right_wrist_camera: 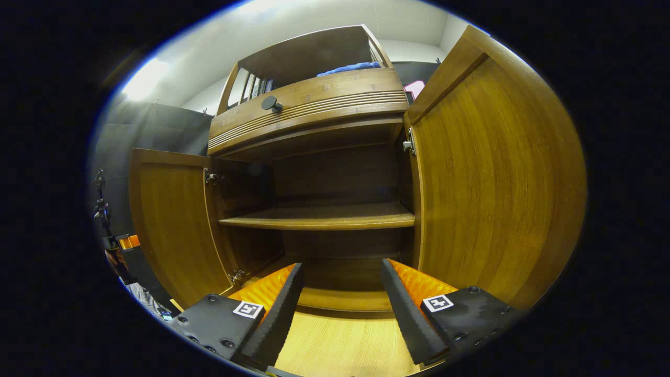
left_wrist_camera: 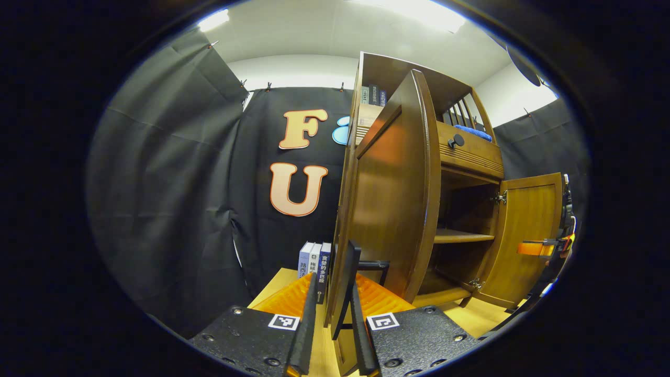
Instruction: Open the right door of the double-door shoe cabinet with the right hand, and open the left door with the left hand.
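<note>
Cabinet (right_wrist_camera: 324, 131) stands with both doors swung out. In the left gripper view the left door (left_wrist_camera: 392, 209) fills the centre of the frame, and the left gripper (left_wrist_camera: 332, 319) at the bottom is narrow, its fingers pressing the dark handle (left_wrist_camera: 348, 283) on the door edge. In the right gripper view the right door (right_wrist_camera: 497, 183) is at the right side, and the right gripper (right_wrist_camera: 340, 309) hangs wide and holds nothing, before the shelf (right_wrist_camera: 324, 217)
</note>
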Tool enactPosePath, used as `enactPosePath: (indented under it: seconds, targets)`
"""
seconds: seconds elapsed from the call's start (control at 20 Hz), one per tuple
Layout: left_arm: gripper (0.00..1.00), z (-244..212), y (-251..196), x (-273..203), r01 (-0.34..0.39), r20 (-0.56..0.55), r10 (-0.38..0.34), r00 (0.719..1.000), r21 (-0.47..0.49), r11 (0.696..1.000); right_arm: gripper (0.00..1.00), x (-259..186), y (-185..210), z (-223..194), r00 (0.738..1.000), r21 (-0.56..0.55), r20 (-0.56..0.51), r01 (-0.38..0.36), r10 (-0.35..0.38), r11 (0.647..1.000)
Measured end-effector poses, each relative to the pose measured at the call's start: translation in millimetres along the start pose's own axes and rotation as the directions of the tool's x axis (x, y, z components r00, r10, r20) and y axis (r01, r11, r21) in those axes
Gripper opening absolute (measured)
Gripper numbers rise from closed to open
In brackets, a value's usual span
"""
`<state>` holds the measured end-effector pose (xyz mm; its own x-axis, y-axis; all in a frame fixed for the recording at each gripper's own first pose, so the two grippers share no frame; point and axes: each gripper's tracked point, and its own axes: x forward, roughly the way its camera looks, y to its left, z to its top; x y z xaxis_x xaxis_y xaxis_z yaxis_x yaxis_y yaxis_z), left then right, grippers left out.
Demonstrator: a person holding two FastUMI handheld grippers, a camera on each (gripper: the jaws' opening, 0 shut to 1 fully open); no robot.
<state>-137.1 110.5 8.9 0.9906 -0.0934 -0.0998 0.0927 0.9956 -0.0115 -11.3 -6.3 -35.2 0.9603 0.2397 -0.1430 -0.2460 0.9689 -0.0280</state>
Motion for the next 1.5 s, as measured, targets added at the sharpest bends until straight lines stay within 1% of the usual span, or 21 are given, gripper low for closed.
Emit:
enactPosePath:
  seconds: [0.1,0.2,0.25,0.3,0.35,0.45,0.5,0.55,0.6,0.65,0.7,0.75,0.8,0.85,0.9,1.1,1.2,1.35,1.4,1.45,1.5]
  targets:
    - [0.36,-0.4,-0.9,-5.2,-0.013,-0.005,0.013,1.0,-0.005,1.0,0.95,3.1,1.8,-2.0,1.0,-0.004,-0.005,-0.009,0.009,1.0]
    - [0.32,2.6,-2.2,-7.6,-0.023,0.005,0.023,1.0,-0.002,1.0,0.95,5.3,3.4,-3.8,1.0,-0.005,-0.011,-0.018,0.018,1.0]
    - [0.36,4.4,0.3,-7.7,-0.035,0.012,0.035,0.999,0.013,0.999,0.95,6.9,3.8,-4.7,1.0,-0.003,-0.015,-0.023,0.023,1.0]
    - [0.21,6.9,5.2,-9.2,-0.047,0.021,0.046,0.999,0.032,0.998,0.95,8.6,5.0,-5.9,0.999,0.0,-0.018,-0.03,0.03,1.0]
    - [0.28,10.3,8.8,-8.9,-0.059,0.032,0.058,0.998,0.045,0.997,0.95,11.1,7.3,-7.2,0.999,0.002,-0.02,-0.04,0.04,0.999]
    - [0.28,16.6,8.8,-7.9,-0.072,0.055,0.069,0.996,0.056,0.996,0.95,16.5,12.4,-9.5,0.998,0.002,-0.029,-0.063,0.063,0.998]
    - [0.36,17.7,5.1,-6.2,-0.076,0.067,0.072,0.995,0.059,0.995,0.95,19.8,15.5,-10.2,0.997,0.002,-0.031,-0.073,0.073,0.997]
    - [0.36,21.7,7.2,-5.0,-0.076,0.082,0.07,0.994,0.062,0.995,0.95,20.7,17.0,-10.3,0.996,0.003,-0.031,-0.082,0.082,0.997]
    - [0.21,24.3,5.8,-3.1,-0.068,0.098,0.061,0.993,0.063,0.996,0.95,22.8,19.4,-9.9,0.995,0.005,-0.029,-0.09,0.09,0.996]
    - [0.28,26.6,1.6,2.6,-0.054,0.115,0.047,0.992,0.057,0.997,0.95,23.9,21.7,-9.1,0.995,0.007,-0.026,-0.097,0.097,0.995]
    - [0.28,28.6,-2.4,6.4,-0.042,0.124,0.035,0.992,0.052,0.998,0.95,23.8,22.5,-8.8,0.994,0.009,-0.024,-0.102,0.103,0.995]
    - [0.21,30.3,-6.1,13.1,-0.032,0.131,0.026,0.991,0.041,0.999,0.95,23.7,23.0,-8.3,0.994,0.01,-0.021,-0.105,0.105,0.994]
    - [0.21,30.7,-12.1,13.0,-0.019,0.135,0.016,0.991,0.024,1.0,1.0,23.6,22.2,-8.5,0.994,0.01,-0.019,-0.105,0.105,0.994]
    - [0.21,29.7,-19.8,14.1,0.004,0.136,-0.005,0.991,0.008,1.0,1.0,22.4,20.5,-8.2,0.995,0.006,-0.018,-0.102,0.102,0.995]
    - [0.28,30.7,-28.3,15.1,0.026,0.141,-0.024,0.99,-0.012,1.0,0.95,20.1,17.4,-8.4,0.995,0.001,-0.014,-0.096,0.096,0.995]
    - [0.28,27.3,-55.7,20.1,0.102,0.137,-0.09,0.986,-0.08,0.992,0.95,6.2,0.5,-4.3,0.999,-0.006,0.007,-0.053,0.053,0.999]
    - [0.28,25.8,-61.5,21.5,0.121,0.132,-0.111,0.985,-0.071,0.99,0.84,-3.2,-11.8,-1.3,1.0,-0.003,0.02,-0.018,0.018,1.0]
    - [0.28,22.2,-61.9,24.1,0.133,0.119,-0.126,0.985,-0.046,0.99,0.84,-18.0,-28.6,2.0,0.999,0.008,0.038,0.032,-0.033,0.999]
    - [0.28,19.8,-61.9,25.7,0.117,0.11,-0.112,0.988,-0.044,0.992,1.0,-22.8,-32.8,2.2,0.998,0.008,0.038,0.045,-0.045,0.999]
    - [0.28,16.5,-56.8,25.9,0.084,0.101,-0.079,0.992,-0.038,0.996,0.84,-27.4,-36.5,2.0,0.998,0.005,0.04,0.058,-0.058,0.998]
    - [0.28,13.8,-51.3,24.4,0.052,0.095,-0.049,0.994,-0.035,0.998,0.92,-30.3,-41.0,1.0,0.997,0.001,0.04,0.071,-0.071,0.997]
